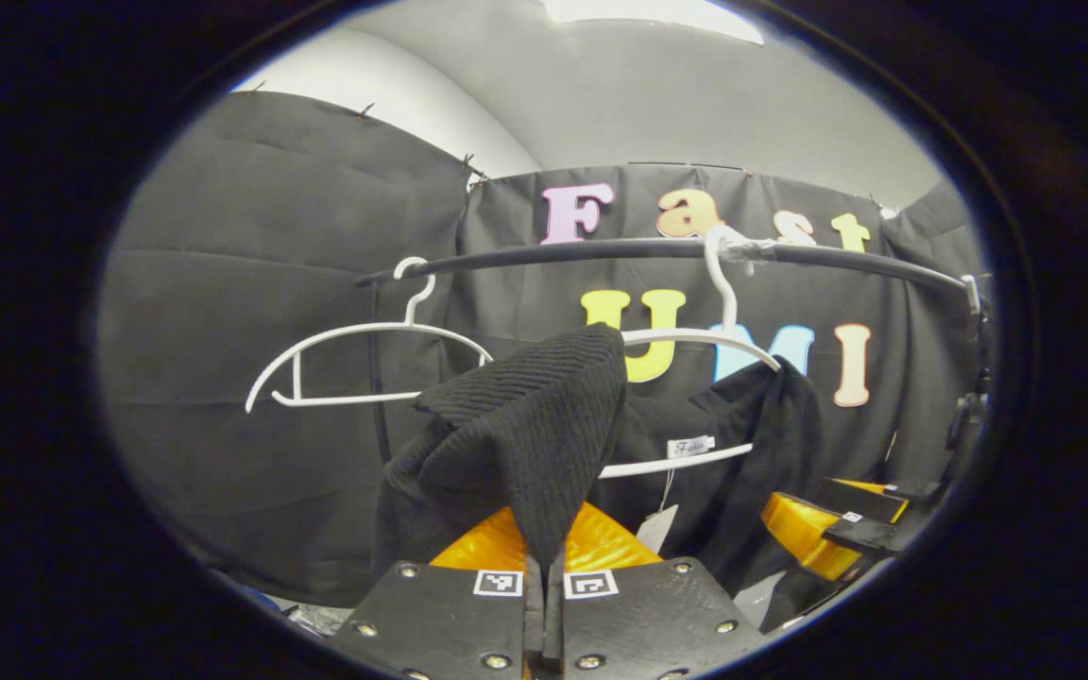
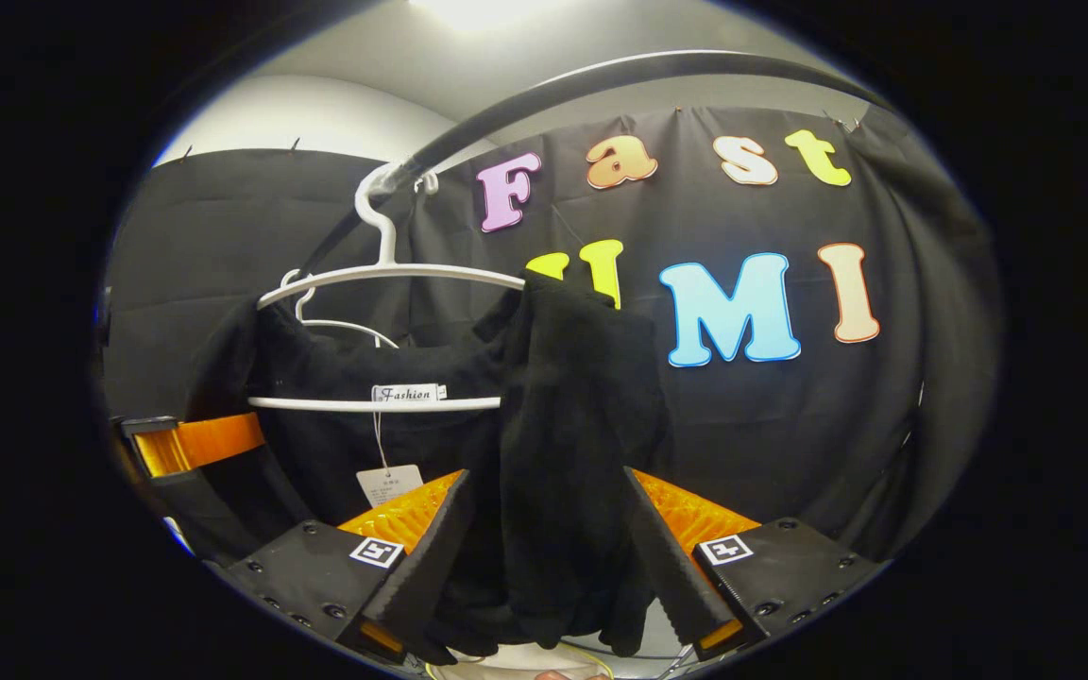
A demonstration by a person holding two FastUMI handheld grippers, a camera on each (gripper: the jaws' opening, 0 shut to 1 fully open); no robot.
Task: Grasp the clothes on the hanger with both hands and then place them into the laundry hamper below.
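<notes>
Both views ride close, tilted upward toward the rail (image 1: 657,249), sharing the black garment (image 2: 563,425) on its white hanger (image 2: 383,274).

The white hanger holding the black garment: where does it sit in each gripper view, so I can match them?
Left gripper view: white hanger right of centre, hooked on the rail.
Right gripper view: hanger upper left, with the black garment draped over it.
Shared landmark: the garment's neck label.

garment (image 2: 563,453) hem cut off, hanger (image 2: 383,274) partly covered
</notes>
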